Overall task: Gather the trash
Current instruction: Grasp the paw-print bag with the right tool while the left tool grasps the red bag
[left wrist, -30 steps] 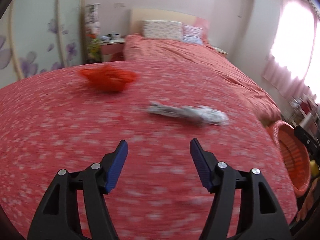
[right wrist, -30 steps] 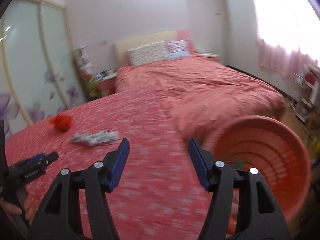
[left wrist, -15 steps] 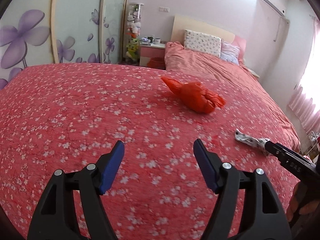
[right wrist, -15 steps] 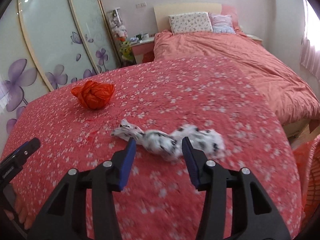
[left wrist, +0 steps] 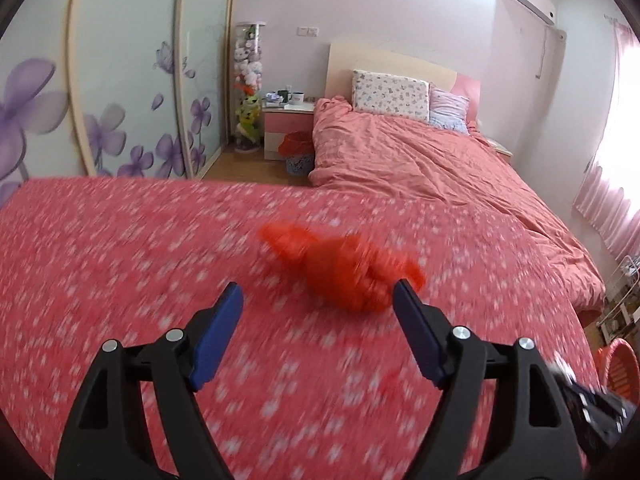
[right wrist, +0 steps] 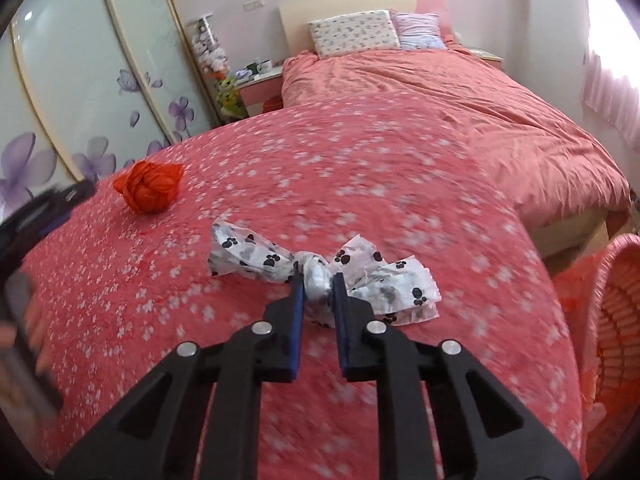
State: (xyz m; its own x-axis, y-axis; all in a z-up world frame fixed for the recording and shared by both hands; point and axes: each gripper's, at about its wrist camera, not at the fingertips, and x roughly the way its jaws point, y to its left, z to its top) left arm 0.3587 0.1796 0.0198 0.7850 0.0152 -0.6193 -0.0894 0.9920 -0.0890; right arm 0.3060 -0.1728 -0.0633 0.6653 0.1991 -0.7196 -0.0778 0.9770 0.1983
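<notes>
A knotted orange plastic bag [left wrist: 344, 272] lies on the red flowered bedspread [left wrist: 120, 260]. My left gripper [left wrist: 318, 300] is open, with the bag just ahead of it toward the right finger. The orange bag also shows in the right wrist view [right wrist: 149, 187]. A white paw-print bag [right wrist: 320, 270] lies on the spread. My right gripper [right wrist: 317, 290] is shut on its knotted middle. The left gripper shows blurred at the left edge of the right wrist view [right wrist: 44, 216].
An orange woven basket [right wrist: 612, 320] stands off the bed's right side; it also shows in the left wrist view [left wrist: 616, 364]. A second bed with a pink duvet [right wrist: 440, 92], a nightstand [left wrist: 288, 128] and flowered wardrobe doors [left wrist: 120, 80] lie beyond.
My right gripper has closed on the paw-print bag's knot. My left gripper has moved in toward the orange bag, which now sits just ahead of its open fingers.
</notes>
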